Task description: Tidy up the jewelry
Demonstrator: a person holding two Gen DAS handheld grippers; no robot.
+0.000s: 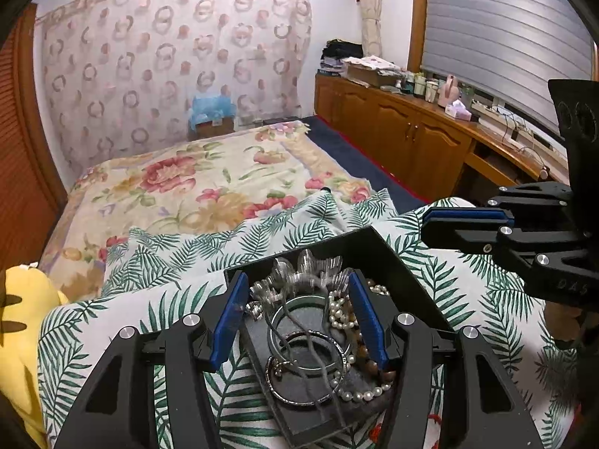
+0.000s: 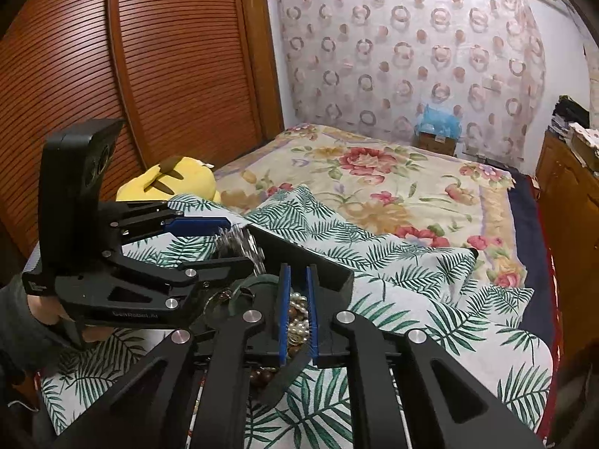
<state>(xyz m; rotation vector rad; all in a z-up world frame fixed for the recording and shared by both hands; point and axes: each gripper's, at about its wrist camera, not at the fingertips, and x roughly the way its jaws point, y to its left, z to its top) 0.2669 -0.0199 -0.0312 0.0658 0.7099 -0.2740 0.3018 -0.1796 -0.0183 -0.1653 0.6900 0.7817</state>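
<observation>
A black jewelry box [image 1: 378, 250] sits on the leaf-print cloth [image 1: 179, 262] on the bed. It holds silver bangles [image 1: 310, 374], a pearl string [image 1: 359, 394], brown beads and clear hair clips [image 1: 307, 265]. My left gripper [image 1: 299, 292] is open, its blue fingers [image 1: 230, 321] spread over the box and around the bangles. My right gripper [image 2: 297, 288] stands nearly shut over the box, with pearls [image 2: 297, 312] between its blue pads [image 2: 284, 310]. I cannot tell whether it grips them. The right gripper also shows at the right of the left wrist view [image 1: 441, 224].
A yellow plush toy [image 2: 176, 179] lies left of the cloth. A floral blanket [image 1: 194, 179] covers the bed beyond. A wooden cabinet [image 1: 411, 134] with clutter runs along the right. A slatted wardrobe [image 2: 112, 75] stands on the left.
</observation>
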